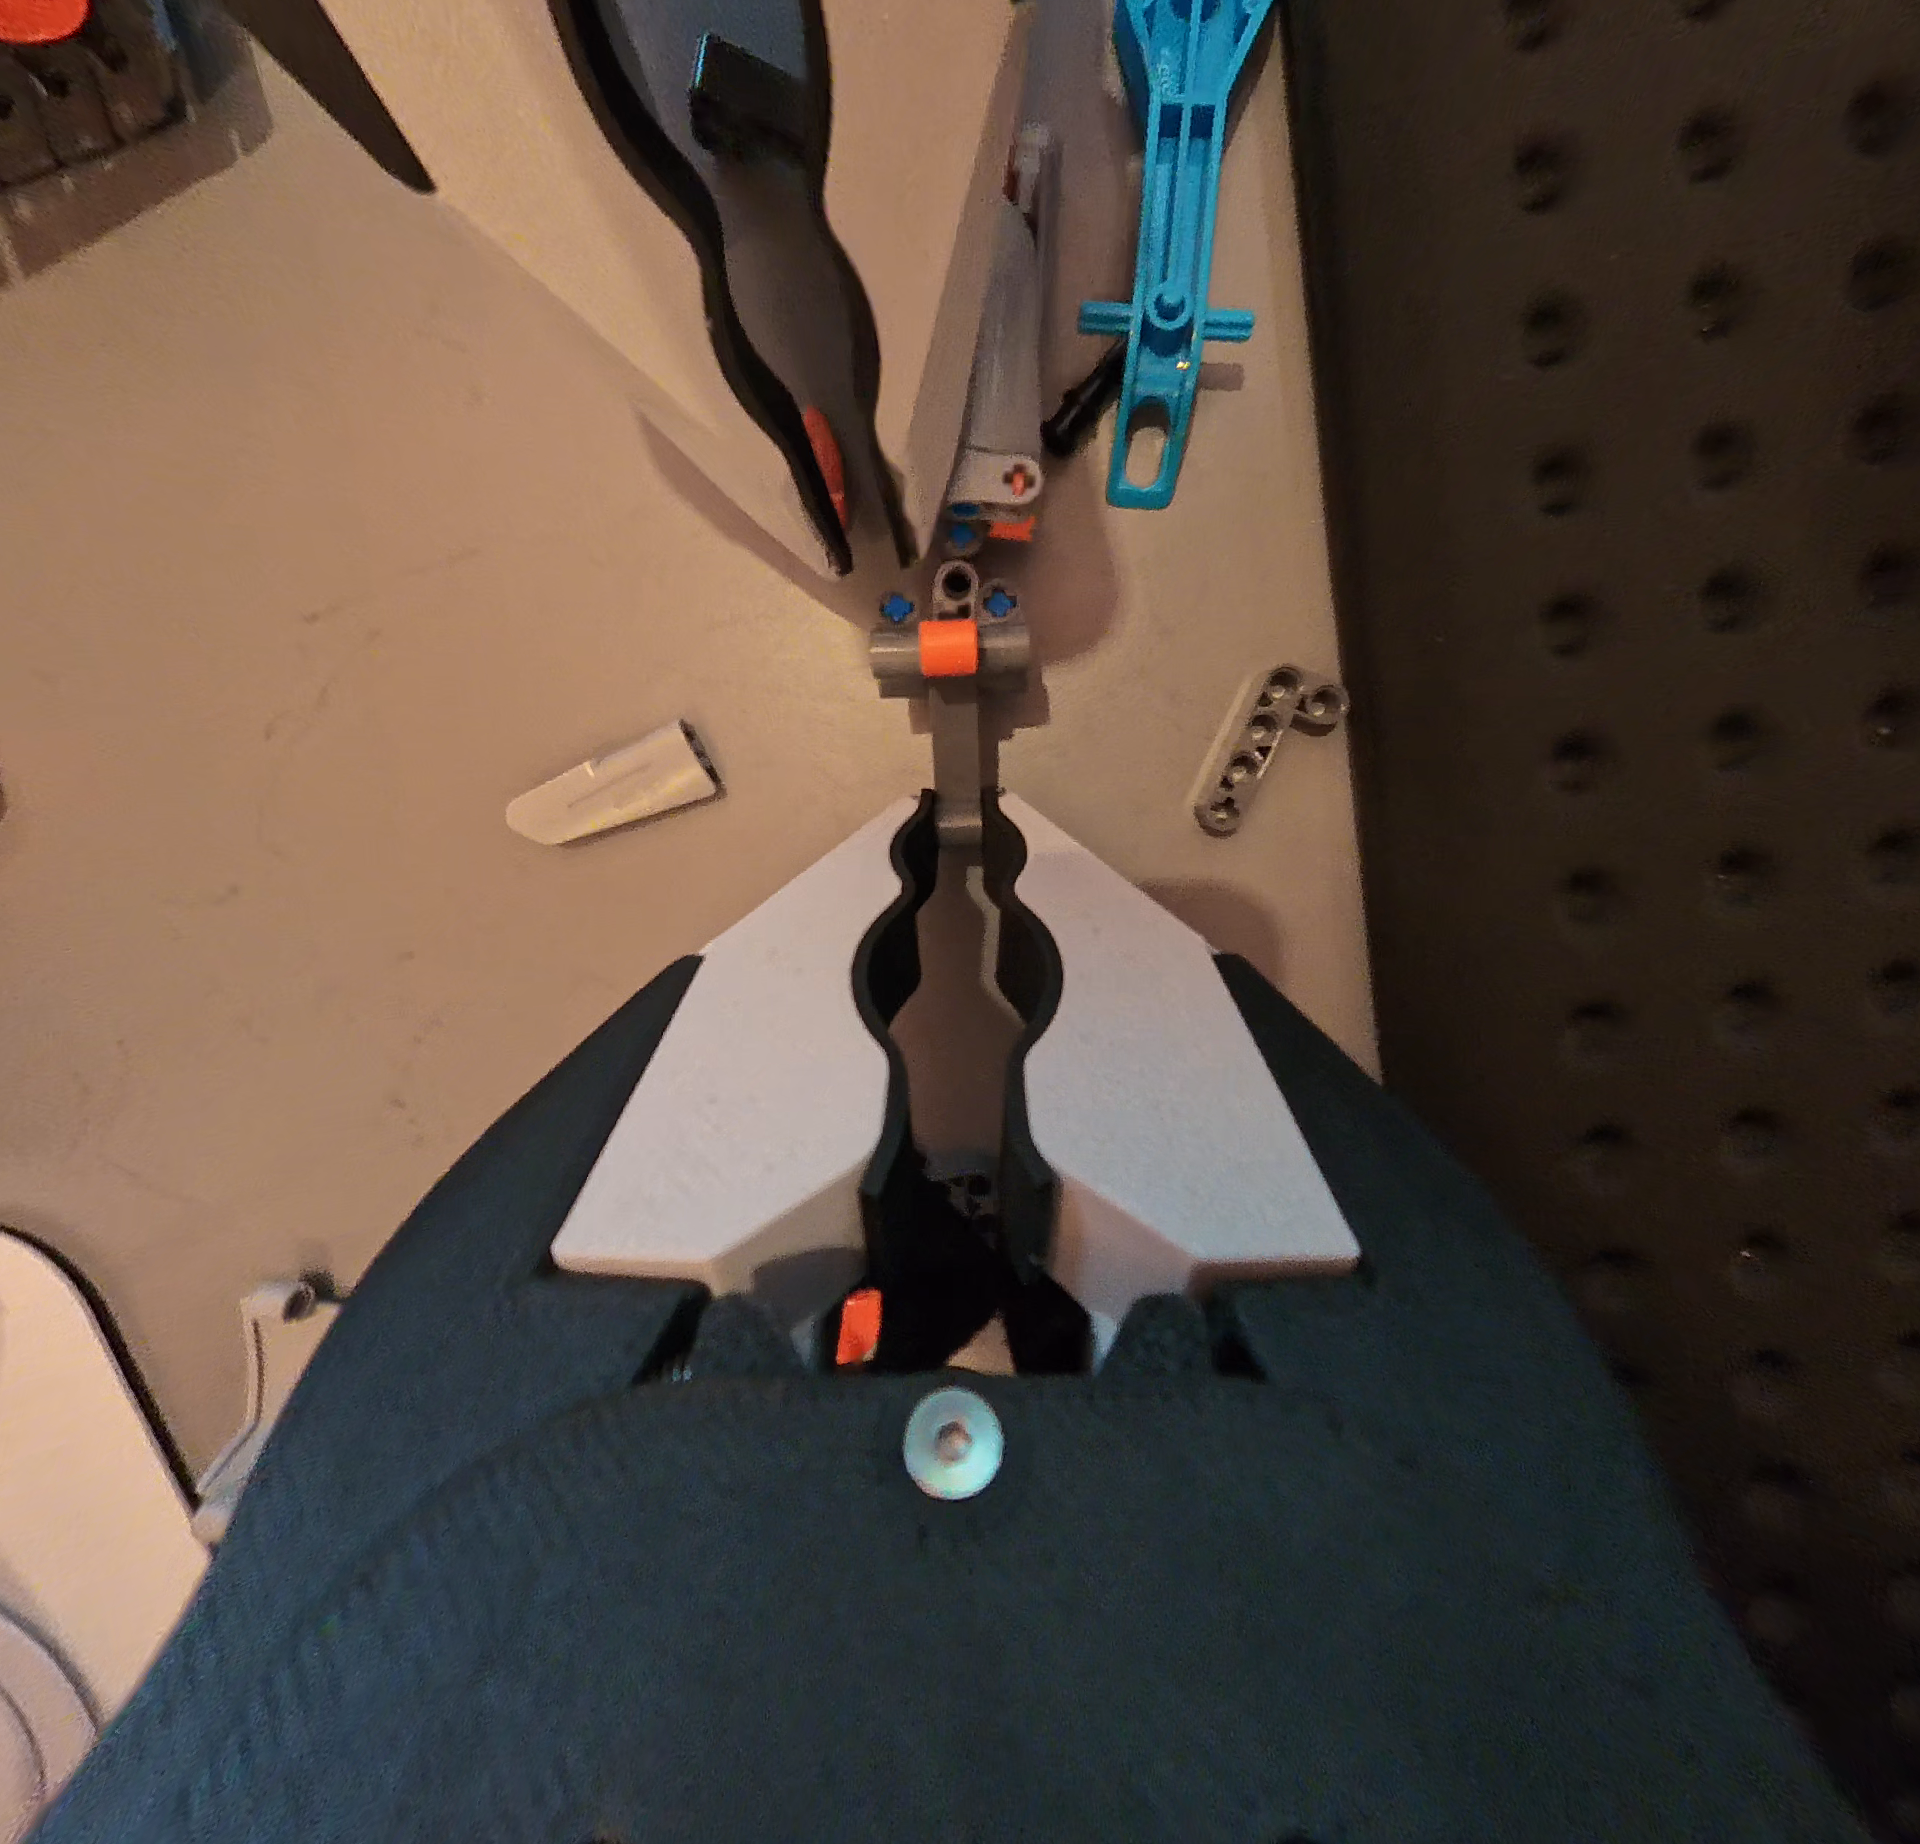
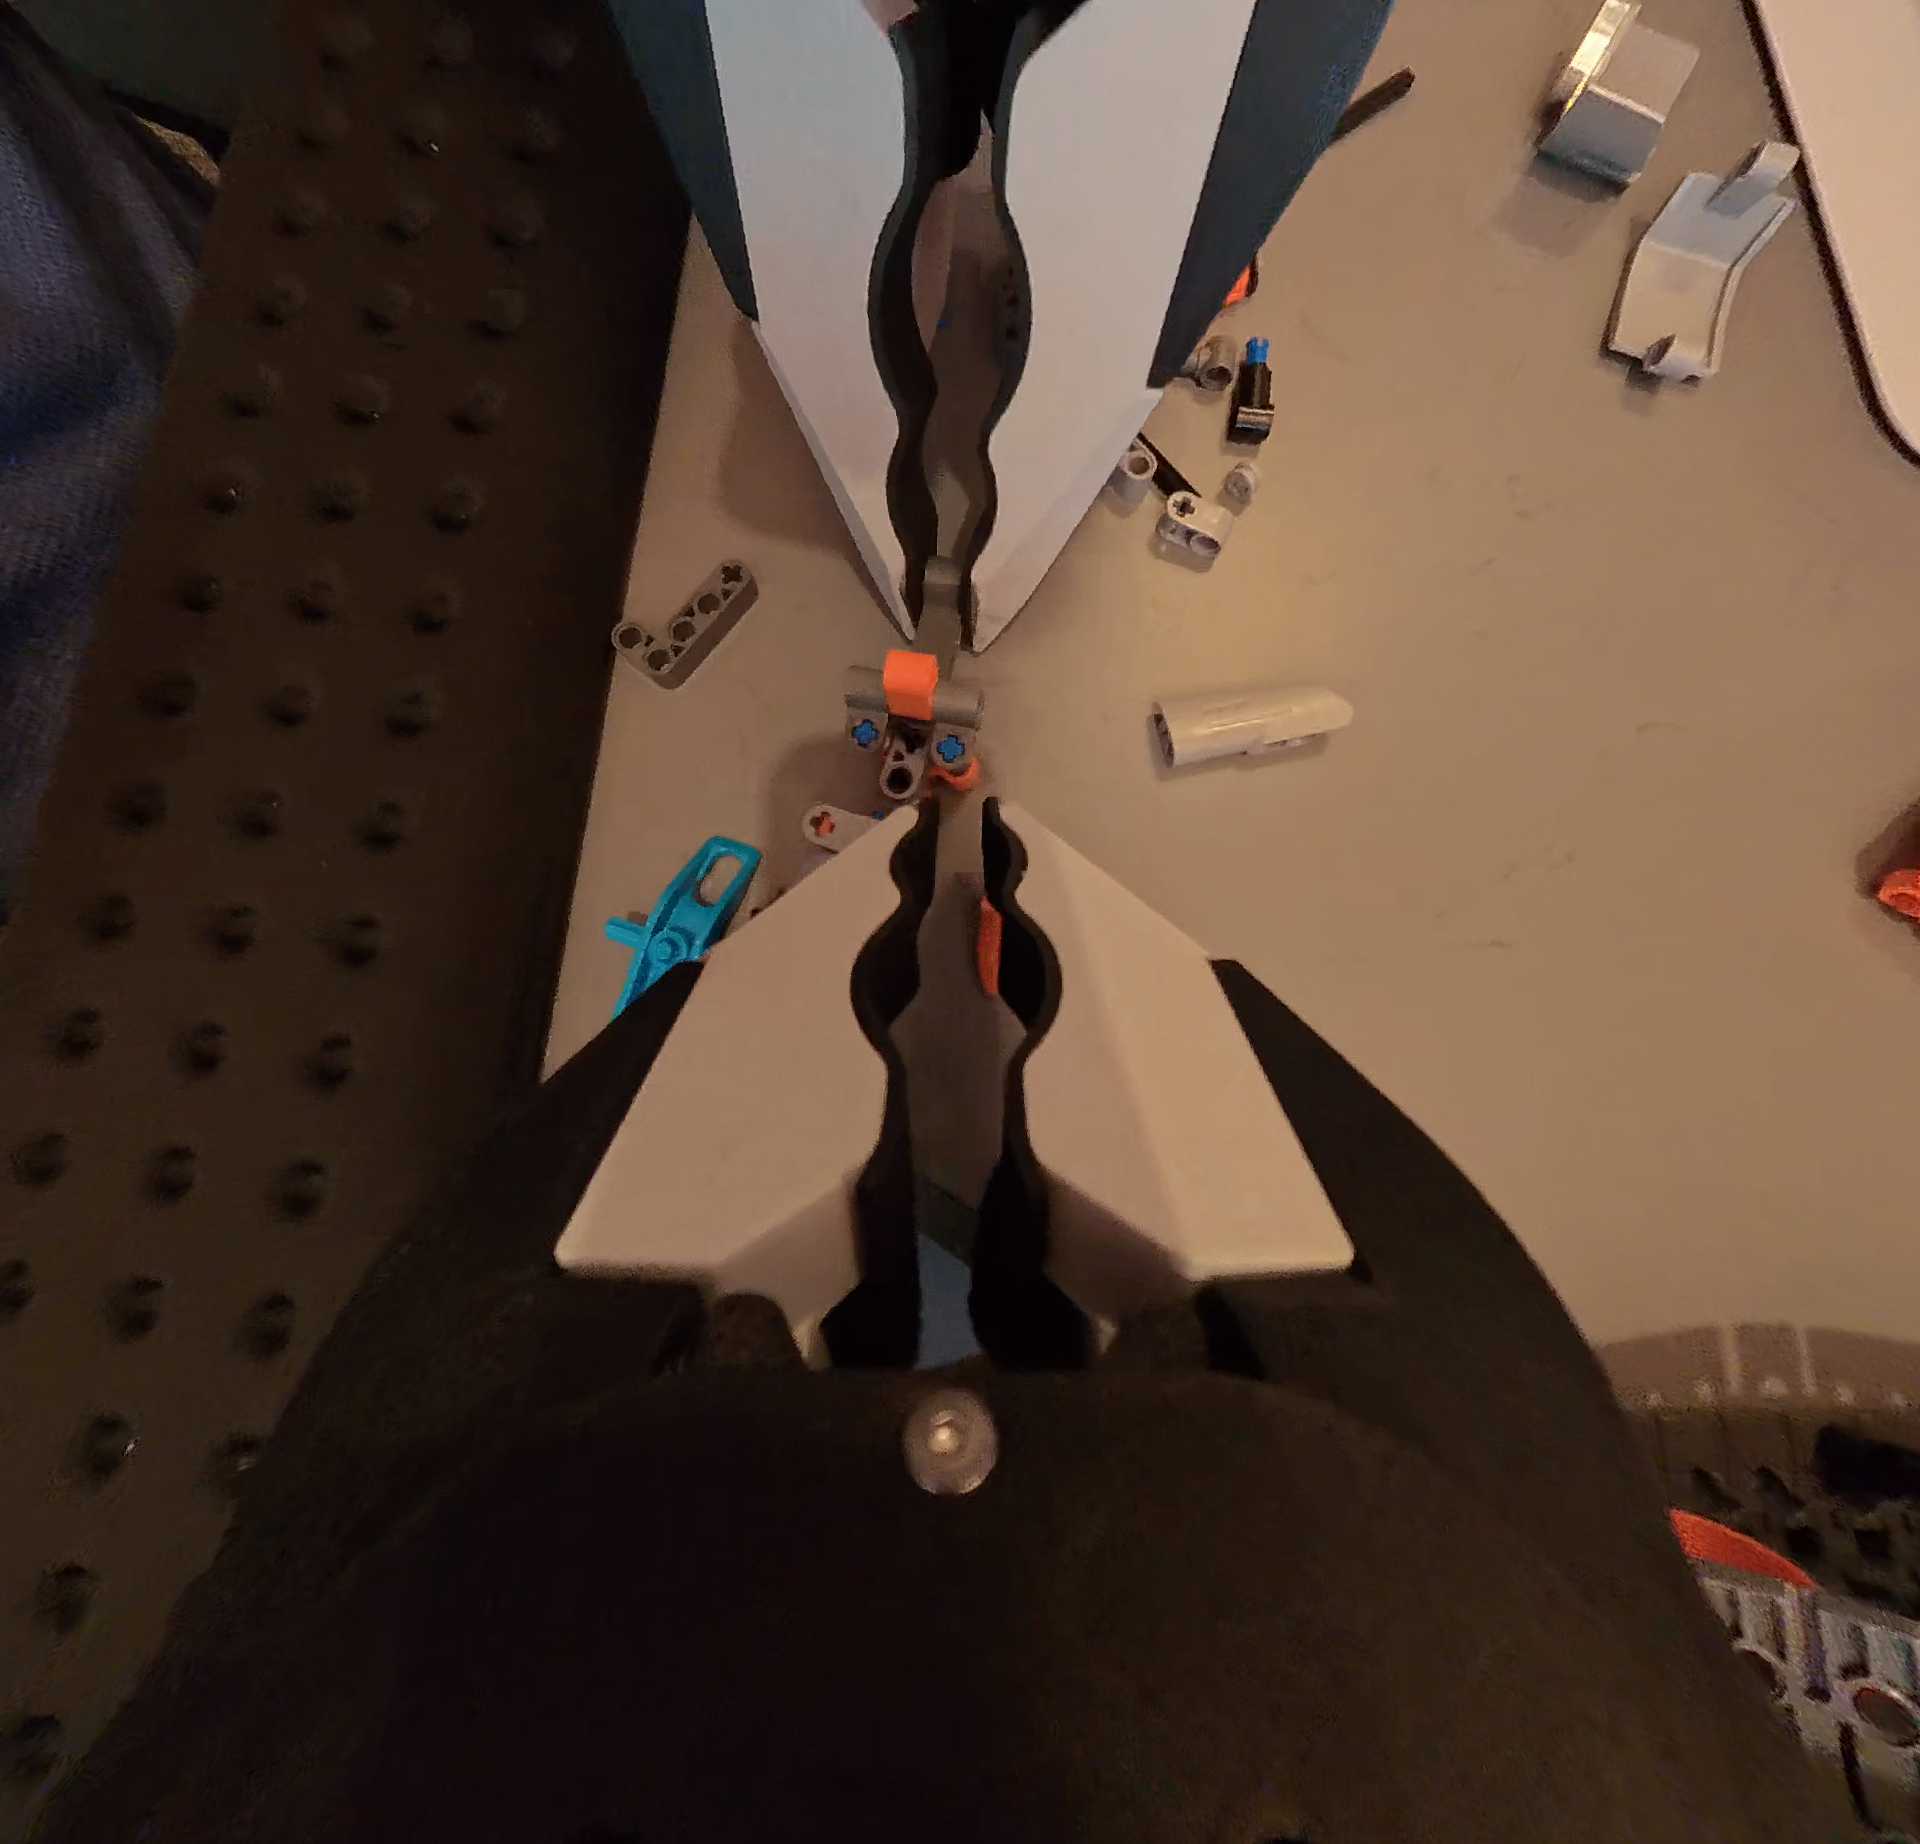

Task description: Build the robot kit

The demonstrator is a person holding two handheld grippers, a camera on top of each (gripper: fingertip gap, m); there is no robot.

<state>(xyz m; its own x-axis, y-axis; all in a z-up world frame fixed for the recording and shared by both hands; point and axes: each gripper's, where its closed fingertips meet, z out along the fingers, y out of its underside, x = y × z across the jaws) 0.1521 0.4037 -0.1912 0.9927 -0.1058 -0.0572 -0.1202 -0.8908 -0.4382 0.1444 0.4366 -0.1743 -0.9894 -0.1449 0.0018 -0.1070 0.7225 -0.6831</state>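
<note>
Left tool: you have it clenched on the grey stem of a small assembly, a grey crossbar with an orange bush at its middle and two blue pins just past it. The stem sits between the fingertips; the crossbar end sticks out free ahead of them. The assembly is held over the desk, near the edge that borders the dark studded mat. Whether it touches the desk cannot be told. Right tool: you hold it facing the left one, tip to tip, its fingertips just beside the pin end of the assembly. Its fingers are drawn close with a narrow gap. Whether anything is pinched in that gap cannot be told from either view, nor whether the tips touch the assembly. A small grey piece with an orange axle is just beside the right tool's tip, on the mat side; held or loose, unclear. Around it, on the desk: a blue lever along the mat edge, partly under the right tool. A grey L-beam lies beside the left tool's tip, close to the same edge. A white panel lies on the other side, towards the middle of the desk. A scatter of small connectors lies next to the left tool's flank. Two pale curved panels lie well apart, towards the far side of the desk.
</note>
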